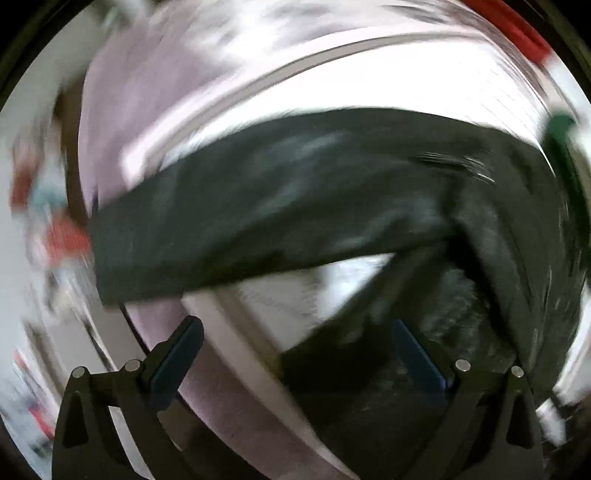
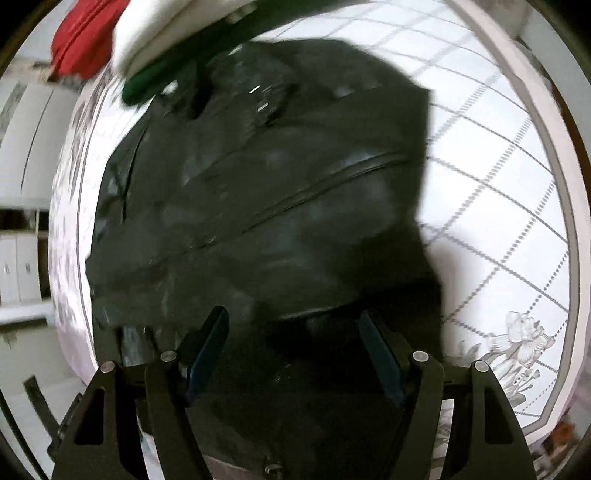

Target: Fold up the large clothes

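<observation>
A large black jacket [image 2: 258,192] with a zip line lies spread on the white checked tablecloth [image 2: 498,155]. In the blurred left wrist view, a long black sleeve of the jacket [image 1: 280,206] stretches across the picture. My left gripper [image 1: 295,336] points down at the table's edge, its jaws wide apart and nothing pinched; the right finger [image 1: 417,354] hangs over black cloth. My right gripper [image 2: 293,332] hovers over the near part of the jacket, jaws wide apart, dark cloth showing below and between them with no pad pressing on it.
A red item [image 2: 81,40], a white cloth [image 2: 155,29] and a green cloth [image 2: 155,81] lie at the far end of the table. A flower print [image 2: 524,339] marks the tablecloth's near right corner. White shelves [image 2: 22,266] stand off to the left.
</observation>
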Action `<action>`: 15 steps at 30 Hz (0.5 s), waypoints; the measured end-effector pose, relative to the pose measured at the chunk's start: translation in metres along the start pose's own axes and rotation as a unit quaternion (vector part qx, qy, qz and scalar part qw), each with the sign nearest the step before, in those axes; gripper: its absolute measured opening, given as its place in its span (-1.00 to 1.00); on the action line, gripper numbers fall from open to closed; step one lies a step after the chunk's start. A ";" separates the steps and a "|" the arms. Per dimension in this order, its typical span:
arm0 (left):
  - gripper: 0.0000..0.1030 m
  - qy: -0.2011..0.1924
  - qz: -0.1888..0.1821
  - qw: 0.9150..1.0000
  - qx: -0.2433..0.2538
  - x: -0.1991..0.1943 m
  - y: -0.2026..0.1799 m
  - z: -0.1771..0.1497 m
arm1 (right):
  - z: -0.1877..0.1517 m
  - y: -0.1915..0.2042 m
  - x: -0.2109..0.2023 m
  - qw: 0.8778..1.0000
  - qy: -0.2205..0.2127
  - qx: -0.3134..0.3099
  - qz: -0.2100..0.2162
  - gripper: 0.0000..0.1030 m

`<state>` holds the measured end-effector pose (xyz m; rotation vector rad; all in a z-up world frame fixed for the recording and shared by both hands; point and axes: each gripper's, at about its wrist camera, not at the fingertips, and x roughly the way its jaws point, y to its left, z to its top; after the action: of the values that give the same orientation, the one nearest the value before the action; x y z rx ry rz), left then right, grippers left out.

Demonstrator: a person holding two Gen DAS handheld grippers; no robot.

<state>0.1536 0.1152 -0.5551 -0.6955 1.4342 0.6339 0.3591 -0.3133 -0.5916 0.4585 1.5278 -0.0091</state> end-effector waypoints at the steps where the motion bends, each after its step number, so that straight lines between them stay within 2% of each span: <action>1: 0.98 0.011 -0.018 0.999 -0.033 0.008 0.018 0.001 | -0.003 0.006 0.003 1.000 0.005 -0.008 -0.002 0.45; 3: 0.89 0.021 -0.065 0.993 -0.099 0.021 0.054 0.006 | -0.008 0.021 0.011 1.000 0.018 -0.025 -0.007 0.45; 4: 0.85 0.017 -0.095 0.986 -0.136 0.030 0.074 0.011 | -0.011 0.030 0.017 0.999 0.025 -0.034 -0.008 0.45; 7: 0.72 0.004 -0.138 0.969 -0.203 0.049 0.108 0.026 | -0.016 0.065 0.034 0.998 0.029 -0.061 -0.016 0.45; 8: 0.61 0.003 -0.147 0.963 -0.226 0.057 0.119 0.031 | -0.021 0.075 0.039 0.997 0.029 -0.070 -0.020 0.45; 10: 0.56 -0.005 -0.175 0.945 -0.277 0.065 0.140 0.043 | -0.025 0.092 0.050 0.996 0.032 -0.079 -0.028 0.45; 11: 0.41 -0.016 -0.178 0.939 -0.293 0.064 0.146 0.046 | -0.027 0.099 0.055 0.996 0.035 -0.080 -0.029 0.45; 12: 0.26 -0.025 -0.173 0.937 -0.302 0.062 0.150 0.049 | -0.031 0.107 0.060 0.995 0.038 -0.082 -0.030 0.45; 13: -0.21 -0.038 -0.152 0.939 -0.307 0.056 0.153 0.052 | -0.033 0.115 0.064 0.995 0.038 -0.084 -0.035 0.45; 14: -0.56 -0.049 -0.134 0.940 -0.309 0.052 0.154 0.050 | -0.037 0.121 0.066 0.995 0.039 -0.086 -0.041 0.45; 15: -0.64 -0.057 -0.134 0.939 -0.312 0.050 0.160 0.053 | -0.040 0.127 0.069 0.994 0.039 -0.088 -0.044 0.45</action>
<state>0.0698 0.2595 -0.6121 -1.3033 0.9955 0.9067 0.3614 -0.1661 -0.6207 0.2536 1.6087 0.0757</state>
